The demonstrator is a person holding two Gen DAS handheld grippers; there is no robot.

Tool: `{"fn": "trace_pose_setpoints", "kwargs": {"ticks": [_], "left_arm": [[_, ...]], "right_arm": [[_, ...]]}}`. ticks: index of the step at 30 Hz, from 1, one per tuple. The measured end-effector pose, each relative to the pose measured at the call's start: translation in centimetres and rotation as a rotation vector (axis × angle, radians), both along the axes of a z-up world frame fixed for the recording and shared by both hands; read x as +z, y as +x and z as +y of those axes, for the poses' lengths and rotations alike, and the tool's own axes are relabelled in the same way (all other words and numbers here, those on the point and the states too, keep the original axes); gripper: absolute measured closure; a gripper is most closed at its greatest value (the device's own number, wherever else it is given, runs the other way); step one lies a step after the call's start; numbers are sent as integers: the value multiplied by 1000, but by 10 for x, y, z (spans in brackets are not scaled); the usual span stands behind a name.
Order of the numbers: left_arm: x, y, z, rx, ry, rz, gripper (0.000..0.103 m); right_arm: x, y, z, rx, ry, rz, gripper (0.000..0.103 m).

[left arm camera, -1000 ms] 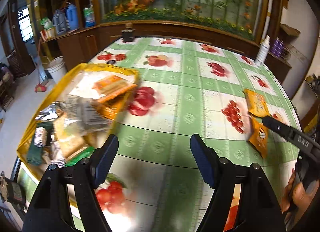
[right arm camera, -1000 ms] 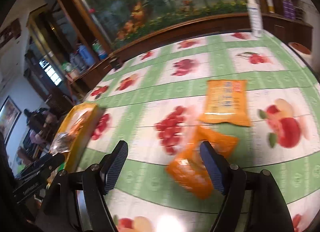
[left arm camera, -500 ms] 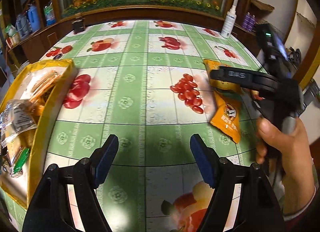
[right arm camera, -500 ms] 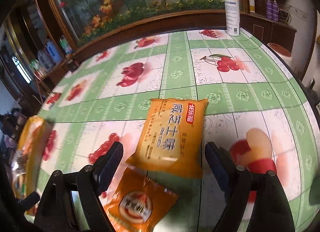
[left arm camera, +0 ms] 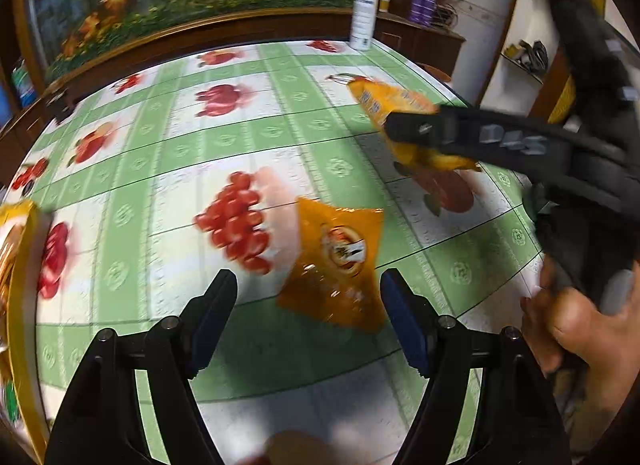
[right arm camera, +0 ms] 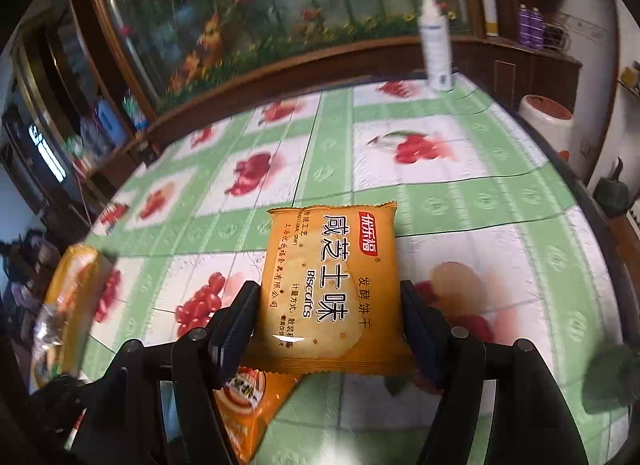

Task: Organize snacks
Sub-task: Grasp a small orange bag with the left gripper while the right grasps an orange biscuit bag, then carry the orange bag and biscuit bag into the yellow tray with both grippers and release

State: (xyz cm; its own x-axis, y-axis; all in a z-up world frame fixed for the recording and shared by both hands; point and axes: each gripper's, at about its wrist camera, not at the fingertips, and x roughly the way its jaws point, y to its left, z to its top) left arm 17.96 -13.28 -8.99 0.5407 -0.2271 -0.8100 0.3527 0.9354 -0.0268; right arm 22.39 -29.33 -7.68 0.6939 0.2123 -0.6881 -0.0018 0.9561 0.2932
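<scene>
An orange biscuit packet (right arm camera: 330, 293) with Chinese print lies on the fruit-patterned tablecloth between the fingers of my right gripper (right arm camera: 328, 325); the jaws are open around it and not pressing. It also shows in the left wrist view (left arm camera: 400, 121), partly behind the right gripper. A smaller orange snack packet (left arm camera: 340, 261) lies flat just ahead of my open, empty left gripper (left arm camera: 308, 313); it also shows in the right wrist view (right arm camera: 248, 397). The yellow snack basket (right arm camera: 68, 289) with several packets stands at the table's left edge.
A white spray bottle (right arm camera: 436, 45) stands at the table's far right corner. A wooden cabinet with a painted glass panel (right arm camera: 280, 5) runs behind the table. A white bucket with a red lid (right arm camera: 546, 115) stands on the floor to the right.
Both grippers have swung right, away from the basket. My right gripper has closed in over the biscuit packet. My left gripper has come up to the smaller orange packet.
</scene>
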Motion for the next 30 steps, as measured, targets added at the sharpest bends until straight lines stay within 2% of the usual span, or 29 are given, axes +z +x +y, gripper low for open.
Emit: {"fn": "trace_pose_setpoints", "kwargs": {"ticks": [4,6,7,9,10,12,14,17,23,30], "left_arm": [[-16,14,-25,-11,57,27,29],[-27,20,-30,17,84,29,25],[-27,19,-26,39,74,15,25],[-25,17,-22,64,68,-5,43],[-22,16,-19,72,70,-9,58],[-19,15,-10,93,55,-1,65],[-15,9,2,131,71,-25,73],[-5,-2,28,193,55,-49,79],[26,-37,96,360,35,-132,79],[47,-75,153,477,38,-193,79]], "right_arm": [[12,-20,-24,-30,54,-27,32],[15,-25,-28,-36,57,-33,32],[17,-28,-29,-34,64,-39,32],[21,-35,-27,-29,67,-50,32],[23,-38,-25,-20,69,-55,32],[25,-44,-18,-5,67,-66,32],[26,-50,-10,11,71,-70,32],[26,-60,3,37,73,-76,32],[31,-81,40,122,91,-93,32],[46,-105,98,258,123,-139,33]]}}
